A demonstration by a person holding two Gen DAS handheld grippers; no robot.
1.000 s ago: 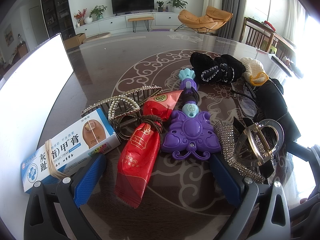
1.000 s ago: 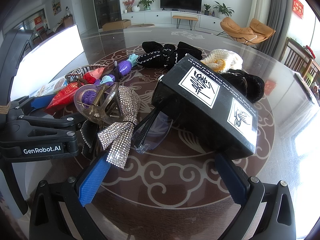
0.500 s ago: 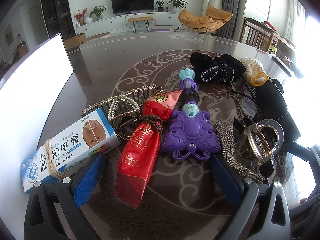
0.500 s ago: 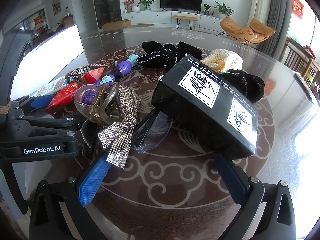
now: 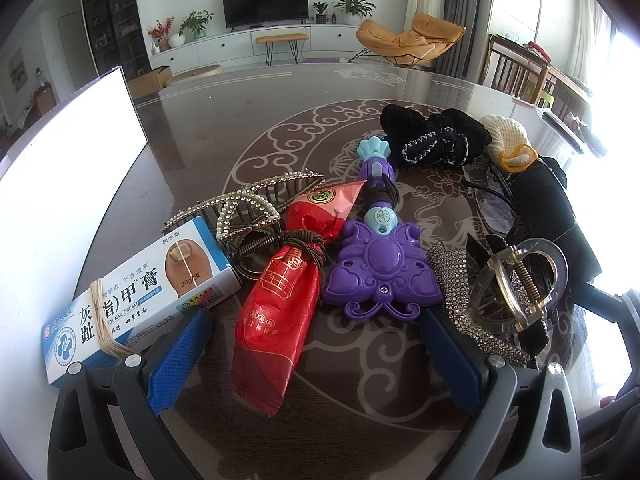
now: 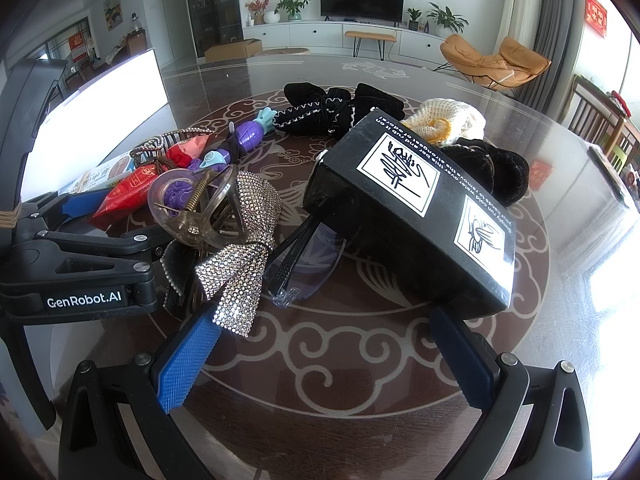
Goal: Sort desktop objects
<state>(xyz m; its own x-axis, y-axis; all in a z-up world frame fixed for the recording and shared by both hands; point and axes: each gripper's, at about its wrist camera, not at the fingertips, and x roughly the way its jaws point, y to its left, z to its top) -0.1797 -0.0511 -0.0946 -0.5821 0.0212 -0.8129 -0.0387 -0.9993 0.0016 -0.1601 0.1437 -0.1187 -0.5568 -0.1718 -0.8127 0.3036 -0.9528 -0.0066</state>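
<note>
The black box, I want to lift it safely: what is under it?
Clear glasses stick out from under the black box, temples running beneath its near-left end. Whatever else lies underneath is covered.

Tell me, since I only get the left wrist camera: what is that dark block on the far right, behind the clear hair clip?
Observer: A black box. Its top carries two white labels with line drawings and a row of small white print.
Operator: Is anything hiding behind it?
Observer: Yes, a black fluffy thing lies just past the box, next to the cream knitted piece.
Operator: And the glasses I half see?
Observer: The glasses lie folded on the table, and their far end seems to run under the box's near edge.
</note>
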